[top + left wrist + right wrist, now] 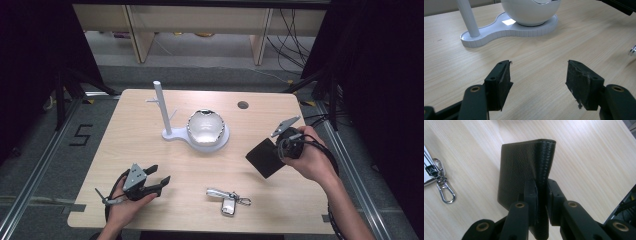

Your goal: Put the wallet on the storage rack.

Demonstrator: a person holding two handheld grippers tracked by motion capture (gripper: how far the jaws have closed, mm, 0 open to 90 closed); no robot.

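Black jaws of the right gripper (541,192) pinch a folded black wallet (524,170) by its spine edge.

Held up off the table (150,150) at its right side, the wallet (266,157) hangs tilted, with the keys (227,199) lying near the front edge, apart from it. At front left, the left gripper (539,75) rests with jaws spread wide and nothing between them, pointing toward the white stand (172,134) and its bowl (205,127) at mid-table.

Black two-jaw claws (157,179), brass rivets, grey plates.
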